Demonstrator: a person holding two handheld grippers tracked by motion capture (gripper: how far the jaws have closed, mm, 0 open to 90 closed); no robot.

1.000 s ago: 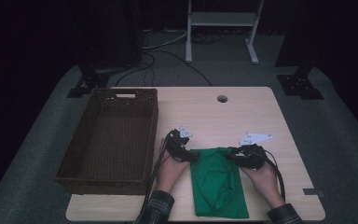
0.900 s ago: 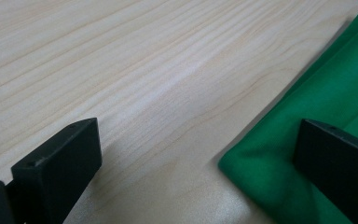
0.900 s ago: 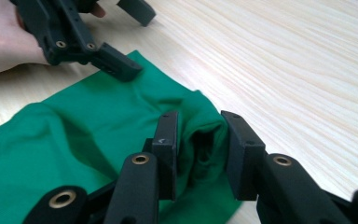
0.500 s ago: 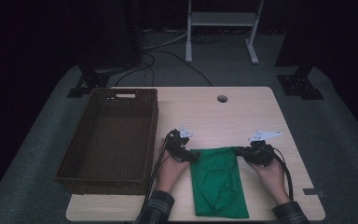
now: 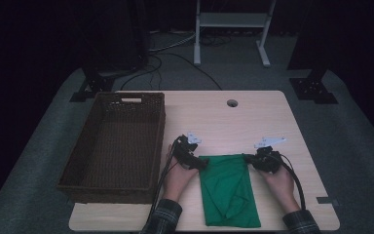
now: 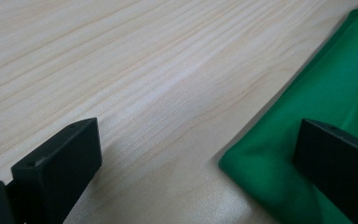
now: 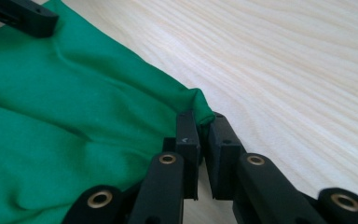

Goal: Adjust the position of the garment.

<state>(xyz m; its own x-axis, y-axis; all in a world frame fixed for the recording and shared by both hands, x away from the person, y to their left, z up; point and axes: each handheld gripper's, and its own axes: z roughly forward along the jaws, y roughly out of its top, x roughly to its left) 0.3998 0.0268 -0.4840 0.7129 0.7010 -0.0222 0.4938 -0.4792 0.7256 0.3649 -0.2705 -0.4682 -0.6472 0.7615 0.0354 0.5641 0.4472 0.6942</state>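
Writing: no brand, label or lettering can be read on anything here.

Cloth: a green cloth [image 5: 229,187] lies folded and flat on the near part of the counter [image 5: 233,122], between the person's two hands, its far edge running from one gripper to the other.

Cloth and right gripper: the far right corner of the cloth [image 7: 200,105] is bunched up between the jaws of the right gripper [image 7: 204,128]; the rest spreads away to the left in that gripper's view.

Right gripper: its jaws have just been closing and now pinch the cloth corner, with just a narrow slit between them.

Cloth and left gripper: the far left corner of the cloth [image 6: 307,140] lies on the counter between the jaws, close to the right-hand jaw; whether that jaw touches the cloth I cannot tell.

Left gripper: the left gripper [image 5: 191,157] stands wide open, low over the counter [image 6: 144,84], clamping nothing.

Basket: a dark brown woven basket [image 5: 114,141] sits on the left part of the counter, just beside the left hand [image 5: 177,175].

Hands: the right hand [image 5: 278,181] comes in from the near edge, in a plaid sleeve [image 5: 299,222].
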